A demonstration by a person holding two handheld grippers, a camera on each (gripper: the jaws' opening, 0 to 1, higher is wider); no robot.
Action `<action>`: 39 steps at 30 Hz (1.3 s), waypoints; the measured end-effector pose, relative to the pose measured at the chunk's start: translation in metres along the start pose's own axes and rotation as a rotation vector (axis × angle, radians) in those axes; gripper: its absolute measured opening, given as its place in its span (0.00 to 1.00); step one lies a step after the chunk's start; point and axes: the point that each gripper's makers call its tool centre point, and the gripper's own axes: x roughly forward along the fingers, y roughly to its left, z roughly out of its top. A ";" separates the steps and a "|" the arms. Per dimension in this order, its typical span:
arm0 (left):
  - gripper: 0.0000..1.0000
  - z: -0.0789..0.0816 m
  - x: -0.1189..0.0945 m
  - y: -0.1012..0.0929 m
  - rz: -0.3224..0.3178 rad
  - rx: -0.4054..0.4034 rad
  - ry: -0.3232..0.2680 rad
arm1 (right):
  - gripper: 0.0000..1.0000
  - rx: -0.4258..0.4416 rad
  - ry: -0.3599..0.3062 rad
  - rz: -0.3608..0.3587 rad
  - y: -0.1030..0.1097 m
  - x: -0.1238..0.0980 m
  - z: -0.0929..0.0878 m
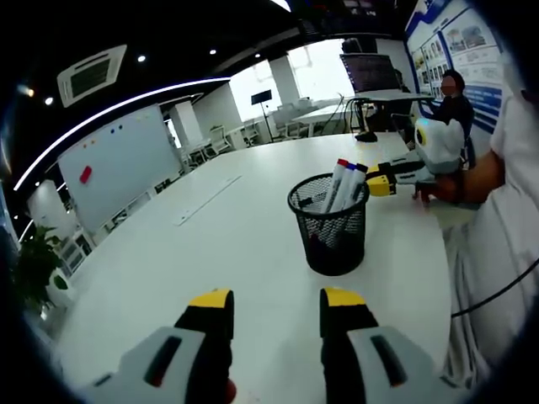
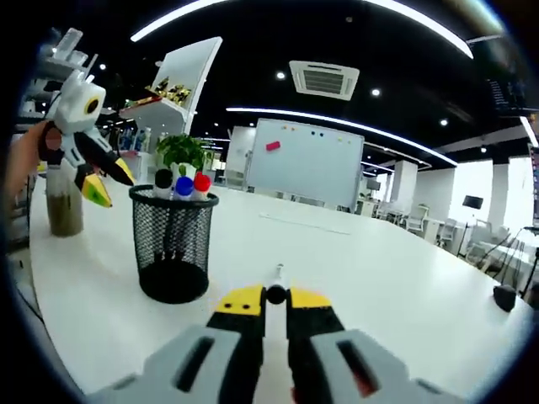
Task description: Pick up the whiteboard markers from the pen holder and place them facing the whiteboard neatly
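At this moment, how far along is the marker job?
No marker lies on the table yet. In hand: the right gripper is shut on one marker. Left: three markers, black, blue and red capped, stand in the pen holder. The left gripper is open.

I am operating in an open-plan office. Evidence: a long white meeting table (image 1: 244,244), a freestanding whiteboard (image 2: 305,164) with magnets, ceiling air-conditioning cassettes (image 2: 324,78), linear strip lighting (image 1: 126,105), rows of desks and chairs (image 2: 472,236) by bright windows, wall posters (image 1: 472,50), and potted plants (image 2: 181,151).
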 end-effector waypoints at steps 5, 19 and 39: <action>0.43 0.000 0.000 -0.001 -0.004 -0.001 -0.001 | 0.08 -0.002 0.032 0.007 0.000 0.002 -0.007; 0.43 0.001 0.000 -0.003 -0.011 -0.004 0.000 | 0.08 0.014 0.135 0.006 -0.004 0.005 -0.032; 0.43 0.000 -0.001 -0.005 -0.009 -0.007 0.005 | 0.09 0.091 0.178 -0.083 -0.010 -0.004 -0.043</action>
